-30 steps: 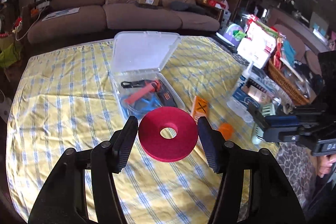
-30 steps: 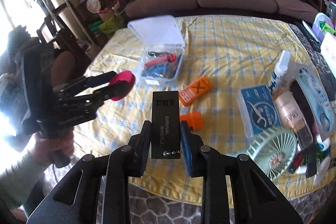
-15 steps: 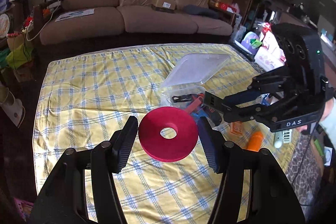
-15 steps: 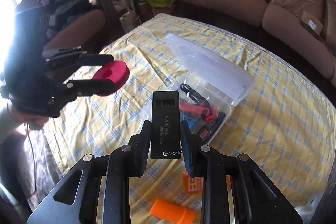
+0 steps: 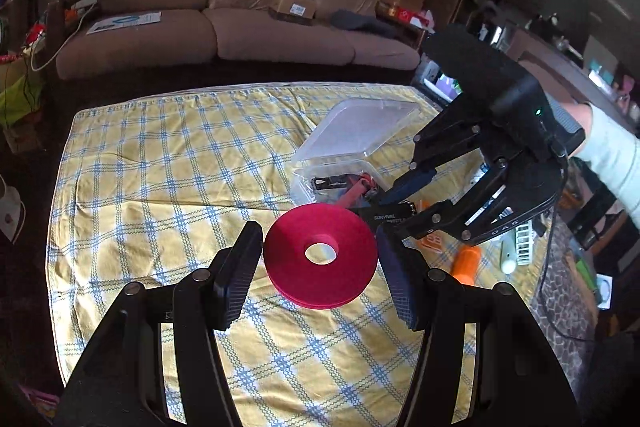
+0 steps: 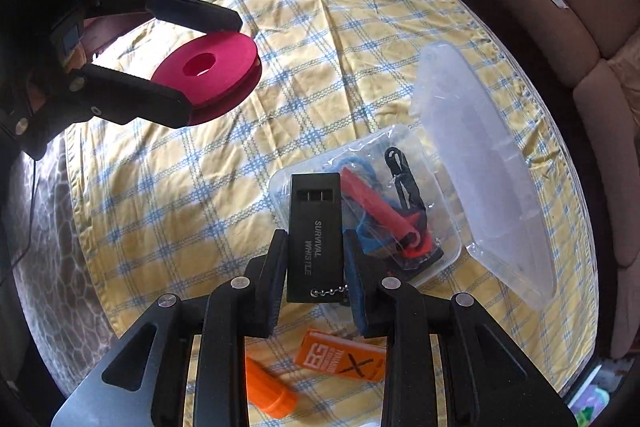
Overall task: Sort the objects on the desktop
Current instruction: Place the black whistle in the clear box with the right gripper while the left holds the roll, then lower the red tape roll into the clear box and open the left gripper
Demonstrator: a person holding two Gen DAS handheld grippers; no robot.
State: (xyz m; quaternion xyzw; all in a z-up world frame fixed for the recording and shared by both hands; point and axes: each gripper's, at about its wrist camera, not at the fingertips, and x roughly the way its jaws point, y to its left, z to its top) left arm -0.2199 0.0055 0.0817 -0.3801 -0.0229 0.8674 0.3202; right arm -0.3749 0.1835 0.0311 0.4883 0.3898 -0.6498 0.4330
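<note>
Overhead, right claw [image 6: 316, 259] grips black "SURVIVAL WHISTLE" [image 6: 316, 227]; left claw [image 5: 320, 257] clamps red spool [image 5: 320, 255].

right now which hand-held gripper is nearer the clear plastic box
Right. The right hand-held gripper hangs just above the clear plastic box; the left hand-held gripper is off to its side.

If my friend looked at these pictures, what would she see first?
Probably the bright pink ring, held up over the yellow checked tablecloth in the left gripper. Next, the black survival whistle gripped by the right gripper, right above the open clear box with red and blue things inside. Near it lie an orange tube and an orange packet.
</note>
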